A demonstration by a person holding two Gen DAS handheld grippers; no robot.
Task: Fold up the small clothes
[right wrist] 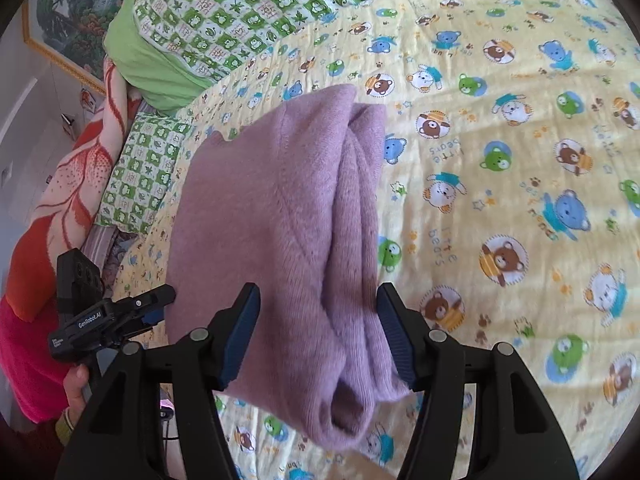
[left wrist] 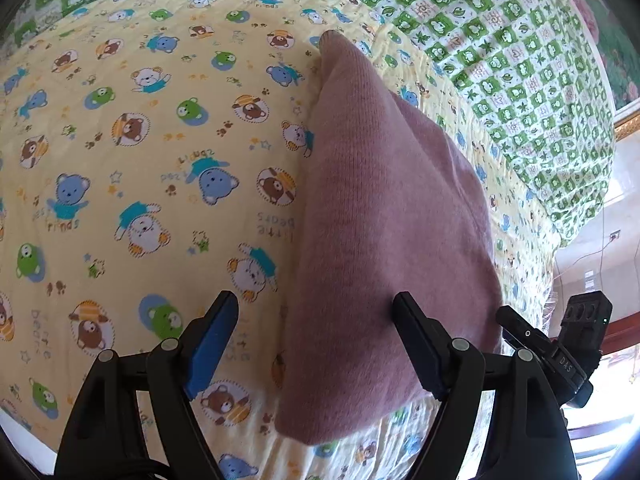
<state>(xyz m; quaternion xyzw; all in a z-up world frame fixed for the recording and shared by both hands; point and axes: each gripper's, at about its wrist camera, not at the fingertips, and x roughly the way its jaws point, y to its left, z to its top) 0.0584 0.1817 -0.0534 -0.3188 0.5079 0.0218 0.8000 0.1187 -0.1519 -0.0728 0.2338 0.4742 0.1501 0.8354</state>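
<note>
mauve knit garment [right wrist: 288, 216] lies folded near the bed's edge on a bear-print sheet [left wrist: 140, 152]; left gripper [left wrist: 316, 316] and right gripper [right wrist: 318, 304] gape above it, gripping nothing

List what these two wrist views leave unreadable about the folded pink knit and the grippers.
- Pink knit garment: its type; the folds hide sleeves and neckline in both views.
- Its near end, left wrist view: covered by the left gripper, whose fingers stand apart.
- Whether the pads of the right gripper brush the fold: too close to tell.
- Bear-print sheet beneath the garment: hidden.
</note>
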